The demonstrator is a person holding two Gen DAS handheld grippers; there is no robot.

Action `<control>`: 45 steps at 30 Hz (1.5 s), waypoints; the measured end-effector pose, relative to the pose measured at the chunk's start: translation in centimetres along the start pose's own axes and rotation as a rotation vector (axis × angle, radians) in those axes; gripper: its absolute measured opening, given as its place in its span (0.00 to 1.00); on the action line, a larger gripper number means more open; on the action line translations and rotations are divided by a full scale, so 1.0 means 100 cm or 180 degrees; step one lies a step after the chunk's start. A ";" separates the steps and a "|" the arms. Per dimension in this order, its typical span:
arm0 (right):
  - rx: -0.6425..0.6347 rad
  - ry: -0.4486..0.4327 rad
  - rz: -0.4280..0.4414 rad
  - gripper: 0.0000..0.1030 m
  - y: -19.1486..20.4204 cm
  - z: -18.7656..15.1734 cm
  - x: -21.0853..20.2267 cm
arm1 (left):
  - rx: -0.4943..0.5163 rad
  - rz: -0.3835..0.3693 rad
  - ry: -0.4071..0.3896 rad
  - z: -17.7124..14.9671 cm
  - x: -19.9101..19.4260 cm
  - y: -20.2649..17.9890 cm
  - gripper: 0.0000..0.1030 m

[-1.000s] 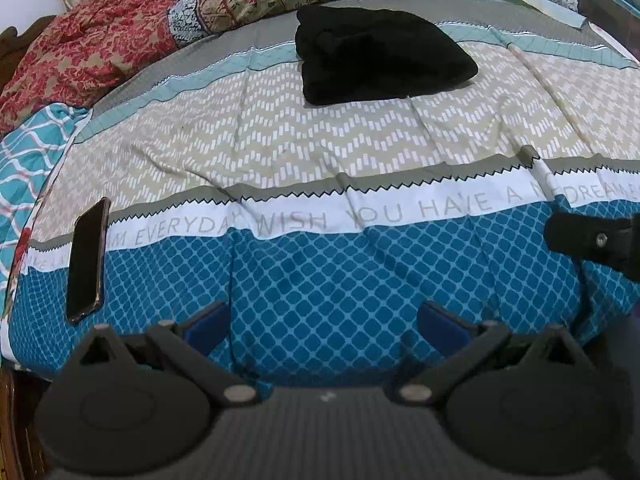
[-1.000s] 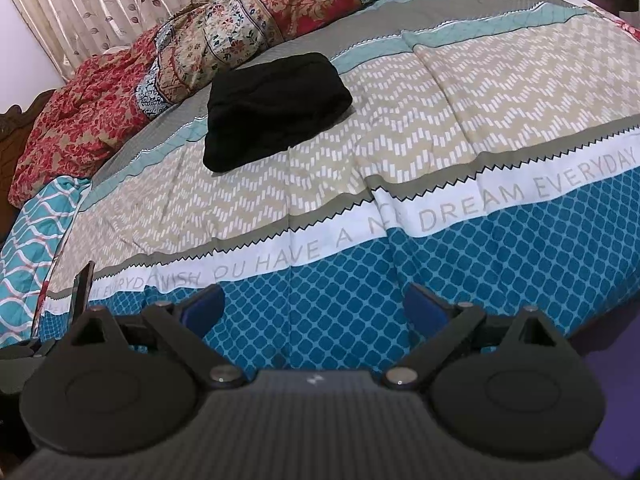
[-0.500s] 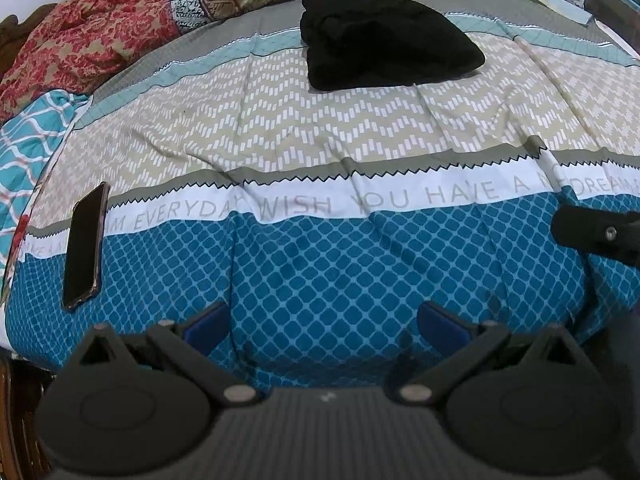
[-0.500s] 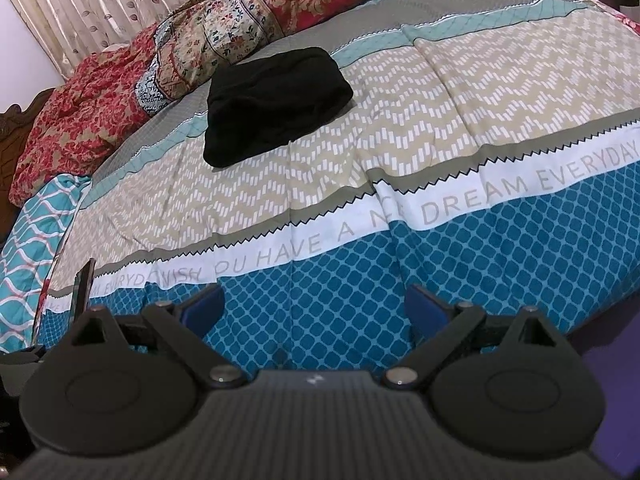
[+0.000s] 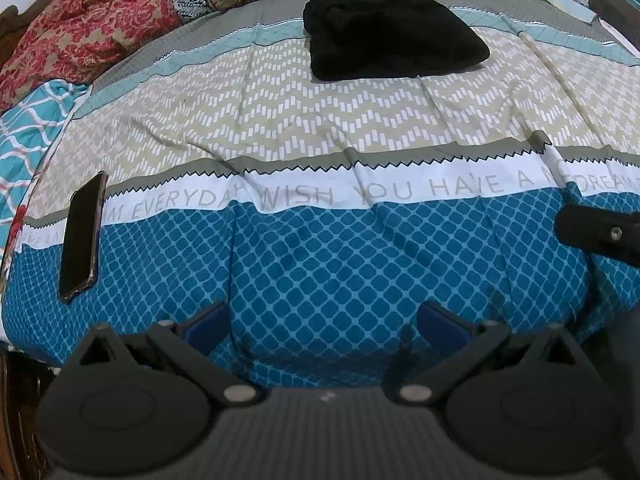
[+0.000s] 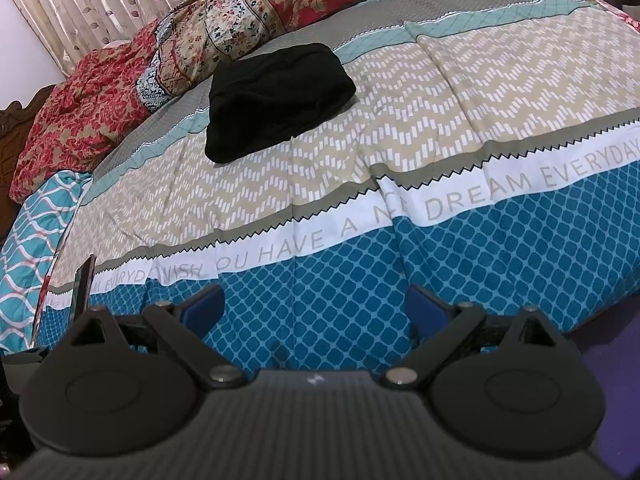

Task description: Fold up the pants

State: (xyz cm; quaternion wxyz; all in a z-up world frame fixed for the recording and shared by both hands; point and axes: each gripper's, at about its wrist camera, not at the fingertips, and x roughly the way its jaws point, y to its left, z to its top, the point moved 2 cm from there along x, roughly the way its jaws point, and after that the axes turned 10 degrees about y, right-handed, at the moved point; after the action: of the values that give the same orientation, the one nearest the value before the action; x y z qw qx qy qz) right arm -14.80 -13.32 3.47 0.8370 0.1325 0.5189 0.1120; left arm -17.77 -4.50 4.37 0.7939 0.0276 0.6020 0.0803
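Note:
Black pants [image 5: 388,36] lie folded in a compact bundle on the far part of the bed, on the beige zigzag band; the right wrist view shows the same pants [image 6: 276,100] left of centre. My left gripper [image 5: 324,326] hangs open over the blue band at the bed's near edge, with nothing between its blue pads. My right gripper [image 6: 314,306] is likewise open and empty, near the front edge. Both are far from the pants. Part of the right gripper's body [image 5: 600,234] shows at the right edge of the left wrist view.
A dark phone [image 5: 82,236] lies on the bedspread [image 5: 320,136] at the near left. Red floral and patchwork quilts [image 6: 160,68] are piled along the far side, with a teal patterned pillow [image 6: 32,224] at the left and curtains [image 6: 100,4] behind.
Both grippers have drawn back slightly from the bed and tilted, so the pants sit a little higher in the left wrist view. Nothing on the bed has moved.

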 end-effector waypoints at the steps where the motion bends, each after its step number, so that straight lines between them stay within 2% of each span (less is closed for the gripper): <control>1: 0.0001 0.0000 -0.0001 0.95 0.000 0.000 0.000 | 0.0000 0.0002 0.0002 0.000 0.000 0.000 1.00; 30: -0.0081 -0.0003 0.0002 0.95 0.002 0.001 -0.002 | -0.0048 -0.0017 0.0034 -0.002 0.001 0.005 1.00; 39: -0.0206 -0.0300 -0.0022 0.95 0.010 0.008 -0.020 | -0.0048 -0.0106 -0.0146 0.006 -0.015 0.003 1.00; 45: -0.0297 -0.0636 -0.0061 0.95 0.015 0.019 -0.046 | -0.0026 -0.0161 -0.0354 0.019 -0.034 0.001 1.00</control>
State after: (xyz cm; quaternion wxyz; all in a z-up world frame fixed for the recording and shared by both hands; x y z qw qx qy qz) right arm -15.13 -13.61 8.63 0.8909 0.0989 0.4284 0.1142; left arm -16.86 -4.86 8.11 0.8281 0.0137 0.5571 0.0610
